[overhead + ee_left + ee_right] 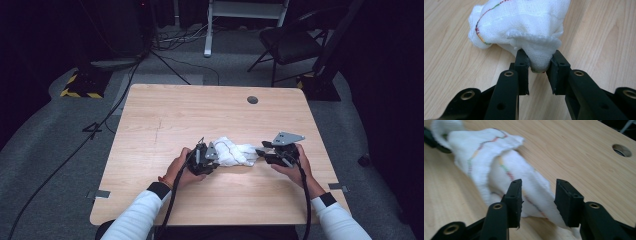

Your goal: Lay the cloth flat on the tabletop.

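Both sleeved forearms reach in over the wooden table (165, 107). Left gripper (537, 72) pinches a bunched fold of the white cloth (234, 152) lying mid-table; right gripper (537, 202) stands with jaws spread, straddling the cloth's other end.

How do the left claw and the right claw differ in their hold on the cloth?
The left claw pinches a bunched end of the cloth between narrowly set jaws; the right claw stands open, its jaws wide astride the other end, not gripping. Both are black, hand-held, and low over the table.
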A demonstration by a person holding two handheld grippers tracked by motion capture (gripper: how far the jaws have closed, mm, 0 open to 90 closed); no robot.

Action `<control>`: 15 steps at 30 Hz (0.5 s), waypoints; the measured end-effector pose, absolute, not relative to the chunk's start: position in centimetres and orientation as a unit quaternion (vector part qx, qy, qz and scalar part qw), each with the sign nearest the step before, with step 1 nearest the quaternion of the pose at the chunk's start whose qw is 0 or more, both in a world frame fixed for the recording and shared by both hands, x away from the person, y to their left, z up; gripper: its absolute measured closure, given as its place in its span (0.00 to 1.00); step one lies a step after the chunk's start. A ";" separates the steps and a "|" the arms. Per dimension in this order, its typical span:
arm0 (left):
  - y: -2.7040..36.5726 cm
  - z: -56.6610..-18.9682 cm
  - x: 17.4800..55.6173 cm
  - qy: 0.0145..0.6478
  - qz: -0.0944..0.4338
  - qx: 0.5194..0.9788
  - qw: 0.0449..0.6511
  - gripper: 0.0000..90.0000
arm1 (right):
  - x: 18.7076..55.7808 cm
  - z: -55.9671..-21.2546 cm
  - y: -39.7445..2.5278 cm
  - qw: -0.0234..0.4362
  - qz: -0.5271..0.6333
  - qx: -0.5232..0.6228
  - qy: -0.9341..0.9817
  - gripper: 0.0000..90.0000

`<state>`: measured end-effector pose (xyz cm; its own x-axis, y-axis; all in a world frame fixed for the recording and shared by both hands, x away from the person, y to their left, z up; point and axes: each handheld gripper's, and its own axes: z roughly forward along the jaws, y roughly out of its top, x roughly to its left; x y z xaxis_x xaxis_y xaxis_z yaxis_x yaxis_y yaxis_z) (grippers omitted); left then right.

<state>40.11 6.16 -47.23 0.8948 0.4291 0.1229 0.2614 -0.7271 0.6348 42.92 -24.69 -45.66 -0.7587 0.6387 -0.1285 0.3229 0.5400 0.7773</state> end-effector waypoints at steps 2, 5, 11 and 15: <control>6.5 -47.4 40.0 0.190 0.129 0.920 0.318 0.80 | 43.2 -45.9 -24.8 0.197 0.385 0.287 0.855 0.54; 7.1 -47.6 39.7 0.192 0.126 0.921 0.315 0.80 | 43.7 -46.7 -24.8 0.165 0.367 0.287 0.869 0.53; 8.1 -48.0 39.2 0.189 0.121 0.925 0.307 0.89 | 43.2 -47.2 -24.5 0.171 0.346 0.255 0.887 0.92; 8.4 -47.6 39.0 0.179 0.125 0.924 0.315 0.95 | 42.8 -46.4 -25.0 0.182 0.355 0.252 0.882 0.97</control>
